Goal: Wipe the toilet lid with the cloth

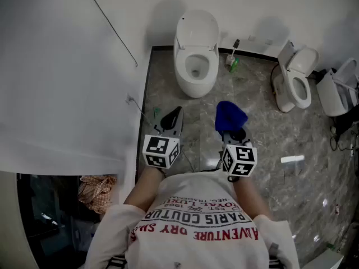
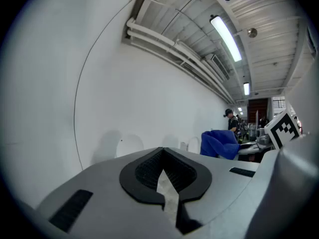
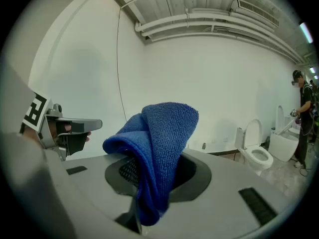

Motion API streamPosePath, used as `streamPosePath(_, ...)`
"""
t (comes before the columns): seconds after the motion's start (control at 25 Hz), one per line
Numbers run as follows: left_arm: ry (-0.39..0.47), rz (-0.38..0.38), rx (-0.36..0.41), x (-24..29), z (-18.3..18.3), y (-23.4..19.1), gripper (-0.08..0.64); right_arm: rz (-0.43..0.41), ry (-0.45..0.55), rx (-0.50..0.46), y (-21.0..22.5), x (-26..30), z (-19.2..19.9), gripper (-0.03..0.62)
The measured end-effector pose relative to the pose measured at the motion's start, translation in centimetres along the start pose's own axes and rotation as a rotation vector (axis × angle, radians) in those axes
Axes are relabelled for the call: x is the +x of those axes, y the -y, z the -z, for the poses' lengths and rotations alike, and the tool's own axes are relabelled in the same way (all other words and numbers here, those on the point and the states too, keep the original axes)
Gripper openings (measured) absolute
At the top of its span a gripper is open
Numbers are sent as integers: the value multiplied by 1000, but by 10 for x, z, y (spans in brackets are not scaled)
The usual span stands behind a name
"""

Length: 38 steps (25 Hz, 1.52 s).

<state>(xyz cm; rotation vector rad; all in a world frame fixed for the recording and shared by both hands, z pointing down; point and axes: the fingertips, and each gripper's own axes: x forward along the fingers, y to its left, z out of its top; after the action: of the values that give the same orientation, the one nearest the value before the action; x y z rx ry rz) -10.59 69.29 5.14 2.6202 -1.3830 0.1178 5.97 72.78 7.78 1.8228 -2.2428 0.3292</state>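
A white toilet (image 1: 196, 66) stands against the far wall with its lid (image 1: 197, 26) raised. My right gripper (image 1: 234, 132) is held in front of my chest, well short of the toilet, and is shut on a bunched blue cloth (image 1: 229, 115). In the right gripper view the cloth (image 3: 160, 133) sticks up from between the jaws of that gripper (image 3: 149, 176). My left gripper (image 1: 174, 114) is level with it to the left; it is shut with nothing in it. Its jaws (image 2: 162, 156) point at the white wall, with the cloth (image 2: 219, 143) off to the right.
A white partition wall (image 1: 67, 77) runs along the left. A green bottle (image 1: 232, 64) stands by the toilet's right side. Two more toilets (image 1: 296, 77) (image 1: 338, 92) stand to the right on the marble floor. A person (image 3: 302, 118) stands at the far right.
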Motion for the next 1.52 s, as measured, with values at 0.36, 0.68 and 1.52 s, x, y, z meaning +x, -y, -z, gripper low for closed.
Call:
streamPosePath(0.36,7,9,-3,0,0,2,8,3,-6,-14,1,-2,4,97)
streamPosePath(0.68,6,-3,-20,2,-2,-2,8,17,12,26,8,2,1,98)
streamPosePath(1.52,-80,-36,-103,61,33,-42,8,31,-96,95,53,80,27,98)
